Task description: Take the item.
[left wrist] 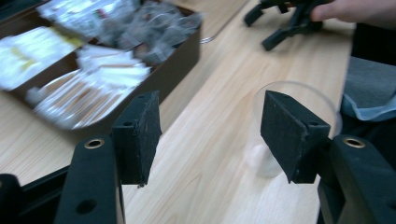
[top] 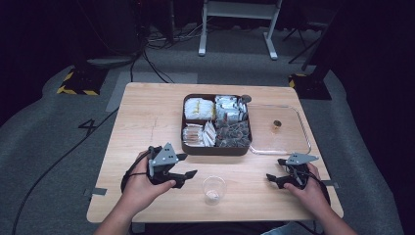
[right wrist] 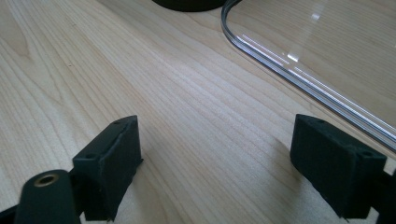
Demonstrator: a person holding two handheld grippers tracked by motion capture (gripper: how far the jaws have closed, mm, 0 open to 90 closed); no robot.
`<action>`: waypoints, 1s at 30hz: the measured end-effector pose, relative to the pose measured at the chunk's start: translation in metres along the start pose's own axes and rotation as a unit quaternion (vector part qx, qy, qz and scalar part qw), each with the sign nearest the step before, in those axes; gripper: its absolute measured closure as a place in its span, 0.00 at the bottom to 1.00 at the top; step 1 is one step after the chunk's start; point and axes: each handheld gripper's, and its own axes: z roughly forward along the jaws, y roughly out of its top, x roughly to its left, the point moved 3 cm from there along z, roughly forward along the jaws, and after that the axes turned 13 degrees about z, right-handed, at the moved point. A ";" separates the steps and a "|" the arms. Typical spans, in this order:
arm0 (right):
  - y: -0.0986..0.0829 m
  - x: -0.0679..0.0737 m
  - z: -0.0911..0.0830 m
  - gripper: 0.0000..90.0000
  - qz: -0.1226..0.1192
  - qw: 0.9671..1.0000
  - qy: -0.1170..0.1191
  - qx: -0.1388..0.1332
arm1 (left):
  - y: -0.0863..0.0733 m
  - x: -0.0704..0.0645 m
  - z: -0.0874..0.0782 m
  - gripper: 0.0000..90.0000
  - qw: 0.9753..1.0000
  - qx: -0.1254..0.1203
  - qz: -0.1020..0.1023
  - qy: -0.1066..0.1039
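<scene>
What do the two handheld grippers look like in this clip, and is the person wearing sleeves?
Both the left gripper and the right gripper are black, each topped by a grey three-cornered plate. Their jaws end in flat, matte black rectangular pads, with brass-coloured eyelets in the arms behind them. A black cable loops round each hand. The forearms are bare as far as the high view shows, so no sleeves.

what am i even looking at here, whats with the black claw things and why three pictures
A person sits at a wooden table holding a hand-operated two-jaw tool in each hand: the left gripper and the right gripper. One picture looks down from above; the other two come from cameras riding on each gripper, looking along its jaws. On the table lie a brown divided box full of packets, its clear lid beside it, and a clear plastic cup. Both grippers are open and hold nothing; the left one points toward the cup.
</scene>
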 end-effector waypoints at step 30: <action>0.000 0.000 0.000 0.18 -0.002 1.000 0.003 0.001 | -0.114 0.060 -0.041 0.26 0.978 0.117 -0.119 0.123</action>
